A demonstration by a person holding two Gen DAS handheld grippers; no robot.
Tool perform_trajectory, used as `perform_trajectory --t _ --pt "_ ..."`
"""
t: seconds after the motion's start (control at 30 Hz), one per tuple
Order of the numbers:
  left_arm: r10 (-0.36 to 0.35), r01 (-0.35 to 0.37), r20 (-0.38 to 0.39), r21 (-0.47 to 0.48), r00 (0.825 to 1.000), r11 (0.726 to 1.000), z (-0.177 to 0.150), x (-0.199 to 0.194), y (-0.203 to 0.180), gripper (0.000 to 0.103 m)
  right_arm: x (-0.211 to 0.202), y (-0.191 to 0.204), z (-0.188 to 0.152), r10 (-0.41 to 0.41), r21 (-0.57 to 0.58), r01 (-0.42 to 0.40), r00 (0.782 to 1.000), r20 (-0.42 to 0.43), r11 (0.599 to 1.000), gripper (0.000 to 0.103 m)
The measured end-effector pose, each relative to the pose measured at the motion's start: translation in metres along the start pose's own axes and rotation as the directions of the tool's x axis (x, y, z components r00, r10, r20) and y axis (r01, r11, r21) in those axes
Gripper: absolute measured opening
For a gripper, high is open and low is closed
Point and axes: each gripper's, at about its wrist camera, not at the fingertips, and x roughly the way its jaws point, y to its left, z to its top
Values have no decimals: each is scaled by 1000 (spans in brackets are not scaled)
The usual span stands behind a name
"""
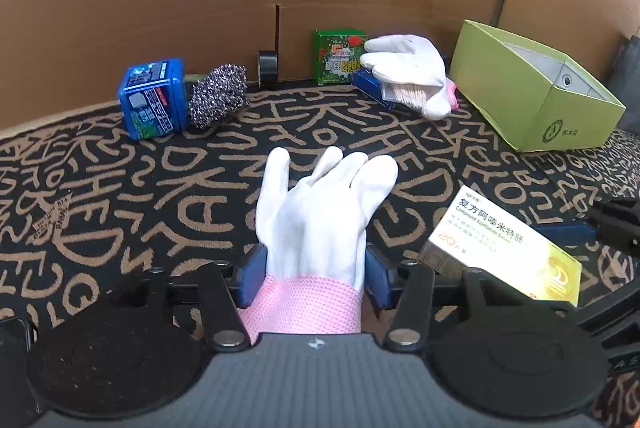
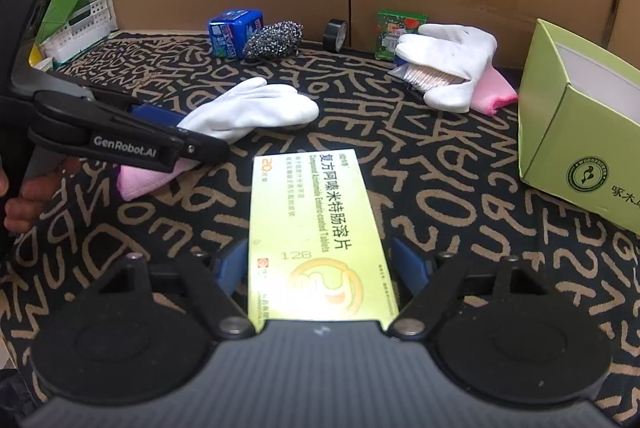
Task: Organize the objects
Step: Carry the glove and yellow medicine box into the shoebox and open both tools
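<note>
Clamping the white glove (image 1: 316, 212) and tablet box (image 2: 316, 240), both grippers' fingers hold cargo seemingly bound for the green bin (image 2: 580, 132) beyond.

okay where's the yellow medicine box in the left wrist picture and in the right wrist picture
Left wrist view: the yellow medicine box sits at lower right, held in the right gripper coming in from the right edge.
Right wrist view: it fills the bottom center, between the gripper's blue pads.
Shared landmark: the light green open box, at upper right in the left view and at the right edge in the right view.
</note>
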Motion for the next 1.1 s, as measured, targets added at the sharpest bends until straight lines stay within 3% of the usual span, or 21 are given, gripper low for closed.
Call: perform_trajectory --t 0.13,0.23,0.4,0.67,0.93,1.1 --pt "-1 2 -15 30 1000 1000 2 -2 -2 23 -3 6 0 -20 -45 20 1000 -1 999 67" --pt "-11 11 -21 17 1000 1000 2 -5 -4 10 -7 8 0 -31 -54 32 999 18 998 67" --pt "-71 72 -24 27 997 997 6 -14 -17 8 -24 0 2 -43 -25 45 997 62 999 66" --pt "-176 169 81 85 981 982 45 -45 -59 8 -76 -29 9 -115 41 110 977 180 993 66" --pt "-302 287 167 104 939 952 98 -53 -108 8 -138 -83 21 -262 150 226 918 296 962 66" --pt "-384 373 150 96 911 923 130 -35 -146 8 -159 -127 32 -385 207 333 871 307 920 66"
